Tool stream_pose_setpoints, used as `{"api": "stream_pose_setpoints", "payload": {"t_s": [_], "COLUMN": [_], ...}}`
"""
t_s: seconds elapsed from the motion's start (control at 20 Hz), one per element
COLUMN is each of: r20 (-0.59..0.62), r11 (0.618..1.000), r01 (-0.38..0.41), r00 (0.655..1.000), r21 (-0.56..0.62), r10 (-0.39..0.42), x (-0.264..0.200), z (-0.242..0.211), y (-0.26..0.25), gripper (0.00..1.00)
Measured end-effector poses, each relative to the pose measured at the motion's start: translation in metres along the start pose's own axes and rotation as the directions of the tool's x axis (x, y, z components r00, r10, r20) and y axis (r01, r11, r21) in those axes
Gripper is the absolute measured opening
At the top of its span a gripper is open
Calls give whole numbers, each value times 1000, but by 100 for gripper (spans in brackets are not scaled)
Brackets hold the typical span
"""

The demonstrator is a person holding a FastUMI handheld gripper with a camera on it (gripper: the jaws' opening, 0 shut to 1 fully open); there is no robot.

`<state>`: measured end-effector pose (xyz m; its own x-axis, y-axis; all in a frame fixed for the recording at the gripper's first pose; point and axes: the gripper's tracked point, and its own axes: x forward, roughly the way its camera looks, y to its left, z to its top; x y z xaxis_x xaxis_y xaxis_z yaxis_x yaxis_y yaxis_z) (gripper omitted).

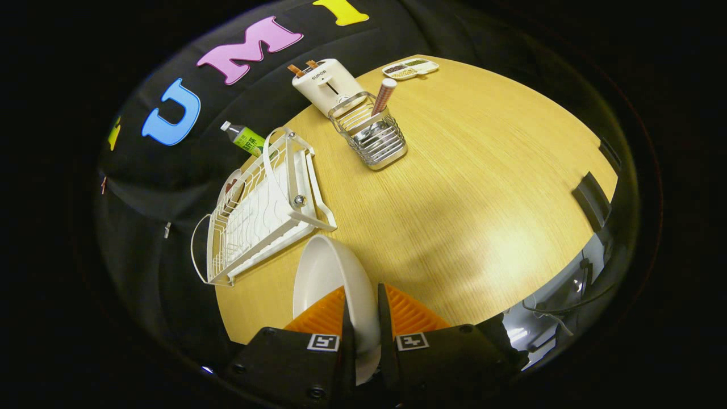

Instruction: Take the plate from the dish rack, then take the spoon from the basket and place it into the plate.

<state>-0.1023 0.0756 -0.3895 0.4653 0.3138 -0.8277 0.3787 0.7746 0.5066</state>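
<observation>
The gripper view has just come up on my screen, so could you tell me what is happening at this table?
A person's handheld gripper is shut on a white plate, held on edge between its fingers above the wooden table. The white dish rack lies just beyond it. Farther off, the wire basket holds the spoon, not yet taken, with a toaster behind it.

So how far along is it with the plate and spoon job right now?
The first step looks done: the plate is out of the dish rack and held on edge, with the gripper shut on its rim, above the table just beside the rack. Left to do: set the plate down, then fetch the spoon, which stands in the wire basket beyond the fingers, and place it into the plate.
</observation>
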Motion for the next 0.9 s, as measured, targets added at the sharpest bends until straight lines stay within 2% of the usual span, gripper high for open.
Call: {"api": "stream_pose_setpoints", "payload": {"t_s": [0.35, 0.55, 0.6, 0.65, 0.7, 0.8, 0.9], "r20": [21, 49, 57, 63, 66, 95, 141], "r11": [997, 994, 994, 995, 998, 1000, 998], "r01": [-13, -27, -30, -28, -22, -7, 6], "r00": [1000, 999, 998, 998, 998, 995, 990], "r21": [76, 107, 106, 91, 66, -1, -68], "r10": [12, 22, 24, 22, 17, 7, 4], "x": [13, 9, 8, 6, 5, 1, -8], "z": [4, 13, 15, 16, 17, 26, 39], "y": [1, 0, 1, 0, -1, -4, -5], "gripper": [25, 36, 48, 53, 69, 95, 97]}}
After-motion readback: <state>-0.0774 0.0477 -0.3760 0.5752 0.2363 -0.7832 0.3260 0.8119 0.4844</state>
